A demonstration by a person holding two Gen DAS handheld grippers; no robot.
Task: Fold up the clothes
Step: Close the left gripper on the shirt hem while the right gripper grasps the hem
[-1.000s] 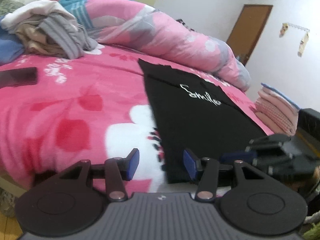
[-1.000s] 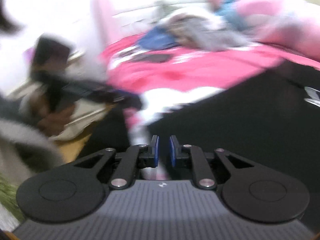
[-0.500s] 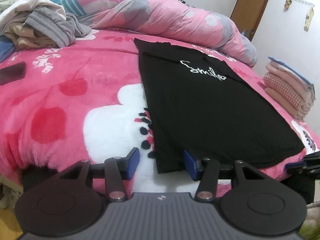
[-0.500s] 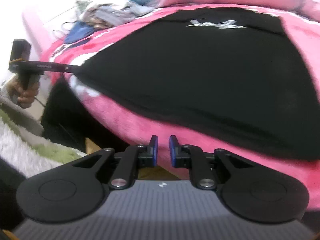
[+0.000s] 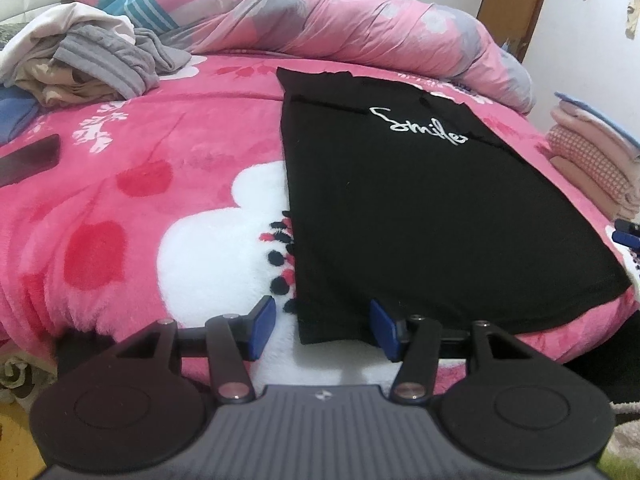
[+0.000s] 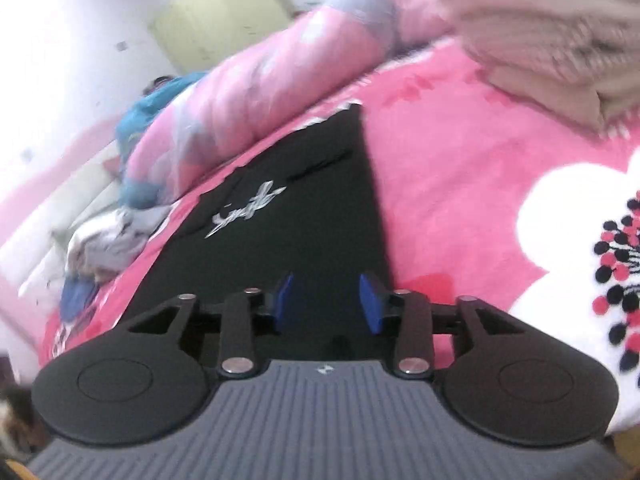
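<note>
A black T-shirt point(image 5: 420, 208) with white "Smile" lettering lies flat on the pink flowered blanket point(image 5: 152, 152). My left gripper point(image 5: 322, 332) is open at the bed's near edge. The shirt's near left hem corner sits in the gap, and neither pad presses it. At the shirt's right side my right gripper point(image 6: 327, 302) hovers low over the black T-shirt point(image 6: 304, 208), close to its right edge. Its jaws are opening; black cloth shows between them, untouched by the pads. The right gripper's blue fingertips point(image 5: 628, 234) peek in at the right edge of the left wrist view.
A heap of unfolded clothes point(image 5: 80, 60) lies at the back left, a rolled pink duvet point(image 5: 360, 24) along the back, and a stack of folded clothes point(image 5: 592, 152) at the right. A dark flat object point(image 5: 28, 160) rests on the blanket at far left. A brown door point(image 5: 516, 0) stands behind.
My right gripper has swept from the shirt's left side, past the bed's front, to its right side, rolling as it went; its jaws went from shut to parted. My left gripper crept toward the hem corner.
</note>
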